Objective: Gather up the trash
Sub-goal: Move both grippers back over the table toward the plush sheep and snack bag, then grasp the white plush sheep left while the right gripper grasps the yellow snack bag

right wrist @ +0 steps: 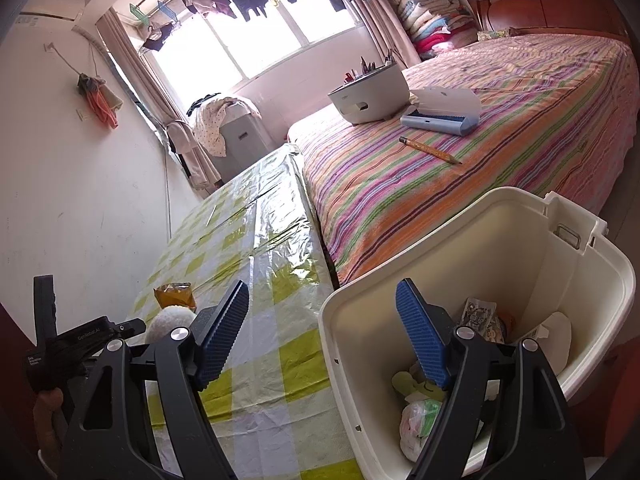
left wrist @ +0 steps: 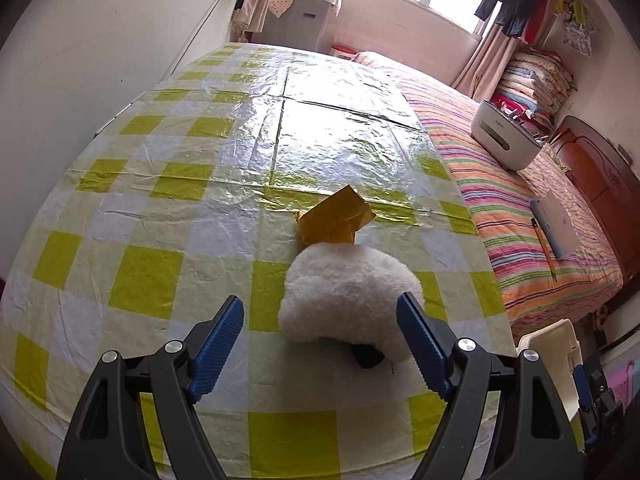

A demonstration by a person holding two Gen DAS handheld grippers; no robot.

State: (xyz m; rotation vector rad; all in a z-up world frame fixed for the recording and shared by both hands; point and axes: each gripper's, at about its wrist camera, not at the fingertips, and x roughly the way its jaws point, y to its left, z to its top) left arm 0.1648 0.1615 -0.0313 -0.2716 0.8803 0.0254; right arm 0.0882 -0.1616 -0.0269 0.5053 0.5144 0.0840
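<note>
A white fluffy ball [left wrist: 348, 296] lies on the green-and-white checked table cover [left wrist: 160, 184], with a black part showing under its near side. Just behind it lies a crumpled yellow wrapper [left wrist: 336, 220]. My left gripper [left wrist: 320, 302] is open, and the ball sits just past its fingertips, closer to the right finger [left wrist: 420, 336]. My right gripper [right wrist: 322, 292] is open and empty, straddling the rim of a white bin [right wrist: 480, 248] that stands beside the table. Wrappers and a plastic bag [right wrist: 420, 420] lie in the bin. The ball [right wrist: 168, 320] and wrapper [right wrist: 174, 296] also show at the right wrist view's lower left.
A bed with a striped sheet [right wrist: 460, 152] runs along the table's right side. On it are a white round holder with pens [right wrist: 368, 96], a blue-and-white case [right wrist: 440, 112] and a pencil [right wrist: 432, 150]. A wall [left wrist: 80, 80] borders the table's left.
</note>
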